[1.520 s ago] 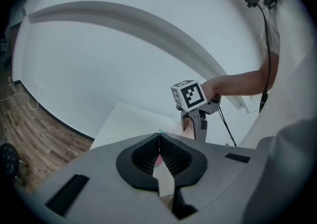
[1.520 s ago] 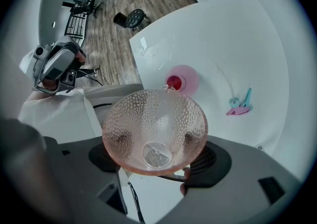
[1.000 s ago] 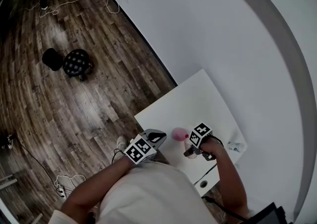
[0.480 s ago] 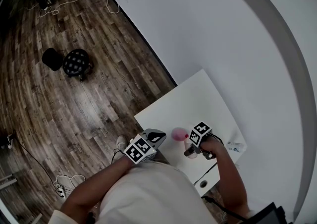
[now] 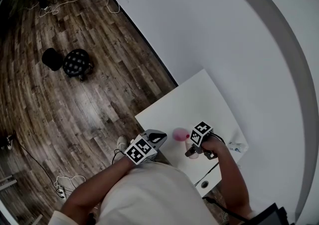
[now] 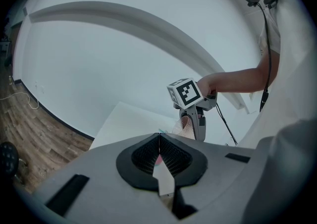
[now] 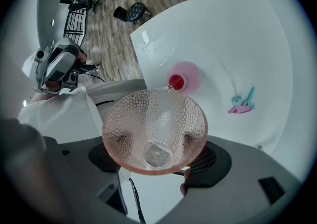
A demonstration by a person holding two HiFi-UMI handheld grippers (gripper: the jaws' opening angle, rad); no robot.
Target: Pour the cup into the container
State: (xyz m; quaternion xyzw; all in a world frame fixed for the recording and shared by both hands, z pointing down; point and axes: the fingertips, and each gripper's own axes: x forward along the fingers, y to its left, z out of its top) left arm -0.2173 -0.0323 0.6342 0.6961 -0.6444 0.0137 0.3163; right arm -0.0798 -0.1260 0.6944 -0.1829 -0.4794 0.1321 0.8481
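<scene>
— Moved since a second ago?
— Barely anything. Same white table point(image 5: 192, 97) at lower middle of the head view, same wooden floor point(image 5: 75, 114) filling the left; keeping both hands in place as before.
— And the left gripper point(image 6: 159, 154)?
— Pinched fully together on nothing, hovering by the table's lower left edge in the head view, pointed toward the other tool.
— Right gripper point(image 7: 157, 159)?
— Clamped on the dimpled clear cup point(image 7: 154, 119), pads pressing either side of its lower part. Tipped forward, mouth facing the camera, far lip right at the pink container point(image 7: 184, 78).
— Whereabouts of that container?
— Standing on the table at upper middle of the right gripper view, red inside its mouth; in the head view, between the two tools, just left of the right one.
— Anything smaller?
— Teal-and-pink clip point(image 7: 241, 101), lying on the table to the right of the container, well apart from it.
</scene>
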